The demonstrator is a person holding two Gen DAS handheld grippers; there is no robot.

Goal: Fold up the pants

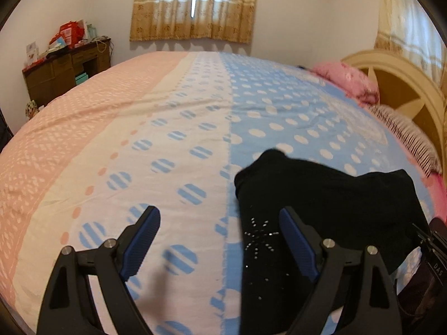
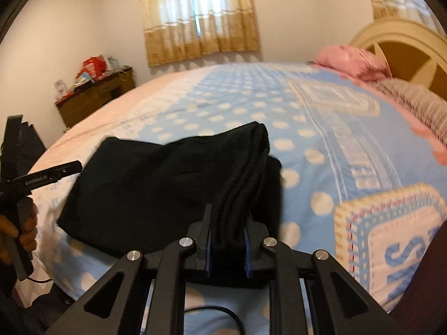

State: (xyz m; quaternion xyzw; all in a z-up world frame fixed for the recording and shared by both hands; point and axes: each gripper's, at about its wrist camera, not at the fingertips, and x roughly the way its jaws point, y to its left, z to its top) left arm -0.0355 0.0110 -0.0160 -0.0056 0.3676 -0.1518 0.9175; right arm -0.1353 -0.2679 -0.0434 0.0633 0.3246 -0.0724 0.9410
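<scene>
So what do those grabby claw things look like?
Each gripper is black plastic, shaped like two long triangle arms with cut-out holes and shiny silver bolts. The left gripper has ridged blue pads inside its fingers. The right gripper has blue pads too, and a black cable curls under it. The left one carries small white lettering on its side.

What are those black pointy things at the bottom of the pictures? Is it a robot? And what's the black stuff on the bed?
No robot here. A person holds a grabbing tool in each hand, and each tool has a camera looking along its two fingers. One picture comes from the left tool, which is open and holding nothing. The other comes from the right tool, which is shut on a thick edge of the black pants. The pants lie on the dotted blue, white and pink bedspread. The person's hand shows too, holding the left tool.
</scene>
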